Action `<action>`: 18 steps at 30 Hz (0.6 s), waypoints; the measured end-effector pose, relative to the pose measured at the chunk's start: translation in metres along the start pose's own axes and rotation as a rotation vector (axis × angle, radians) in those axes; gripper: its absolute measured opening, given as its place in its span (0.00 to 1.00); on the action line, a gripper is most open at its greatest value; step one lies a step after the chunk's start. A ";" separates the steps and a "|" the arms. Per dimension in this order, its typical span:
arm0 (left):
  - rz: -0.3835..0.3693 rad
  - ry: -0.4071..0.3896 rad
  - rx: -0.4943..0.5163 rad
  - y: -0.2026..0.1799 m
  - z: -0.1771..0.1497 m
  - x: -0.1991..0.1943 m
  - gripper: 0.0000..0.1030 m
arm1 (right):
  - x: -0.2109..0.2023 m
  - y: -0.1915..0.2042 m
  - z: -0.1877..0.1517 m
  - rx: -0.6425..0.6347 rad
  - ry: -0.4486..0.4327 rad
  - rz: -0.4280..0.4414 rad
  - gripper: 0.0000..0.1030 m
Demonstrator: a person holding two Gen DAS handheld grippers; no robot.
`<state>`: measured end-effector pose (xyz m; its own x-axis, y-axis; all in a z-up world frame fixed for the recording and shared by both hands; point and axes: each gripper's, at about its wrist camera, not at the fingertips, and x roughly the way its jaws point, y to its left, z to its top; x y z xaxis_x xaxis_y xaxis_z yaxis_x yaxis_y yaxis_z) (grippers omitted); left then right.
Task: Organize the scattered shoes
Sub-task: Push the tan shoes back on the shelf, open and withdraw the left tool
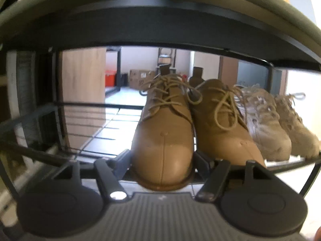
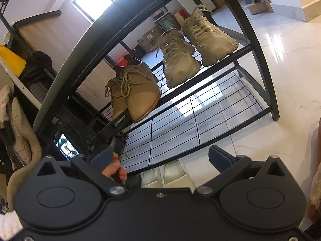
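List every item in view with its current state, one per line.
Left tan shoe: upright on the rack, toe between the left gripper fingers.
Right tan shoe: upright beside it.
Beige sneakers: side by side on the same shelf.
Lower shelf: bare.
Right gripper: open, holding nothing.

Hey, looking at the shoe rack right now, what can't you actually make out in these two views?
- Left claw: the left wrist view does not settle whether its pads press the tan lace-up shoe between them or stand just off it.
- Heels of both tan shoes: hidden behind laces and uppers in the left wrist view.
- Pale slippers: right wrist view, cut off by the open right claw body.
- Beige sneakers: blurred at the left wrist view's edge.
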<state>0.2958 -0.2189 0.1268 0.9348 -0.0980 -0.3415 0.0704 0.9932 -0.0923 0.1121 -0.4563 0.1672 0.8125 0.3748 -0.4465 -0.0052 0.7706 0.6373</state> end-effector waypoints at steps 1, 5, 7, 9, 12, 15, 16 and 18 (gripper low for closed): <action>0.002 0.005 0.002 0.000 0.001 0.001 0.69 | -0.001 0.000 0.000 -0.001 -0.004 0.001 1.00; 0.007 -0.012 0.029 0.001 0.003 -0.011 0.66 | -0.003 0.001 0.001 -0.001 -0.012 0.010 1.00; 0.016 -0.068 0.060 -0.001 0.000 -0.031 0.66 | -0.005 0.000 0.002 0.002 -0.013 0.017 1.00; -0.007 -0.153 0.107 -0.007 -0.008 -0.058 0.75 | -0.005 0.000 0.003 0.002 -0.018 0.022 1.00; -0.111 -0.241 0.194 -0.032 -0.029 -0.095 0.81 | -0.005 0.000 0.004 0.005 -0.019 0.025 1.00; -0.136 -0.183 0.188 -0.056 -0.037 -0.090 0.77 | -0.004 0.002 0.003 0.001 -0.015 0.022 1.00; -0.136 -0.180 0.186 -0.057 -0.037 -0.090 0.72 | -0.004 0.003 0.002 -0.005 -0.015 0.020 1.00; -0.121 -0.086 0.117 -0.062 -0.035 -0.068 0.59 | -0.006 0.003 0.002 -0.014 -0.019 0.019 1.00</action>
<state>0.2158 -0.2756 0.1229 0.9431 -0.2162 -0.2528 0.2192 0.9755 -0.0166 0.1086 -0.4574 0.1729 0.8233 0.3793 -0.4223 -0.0284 0.7706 0.6366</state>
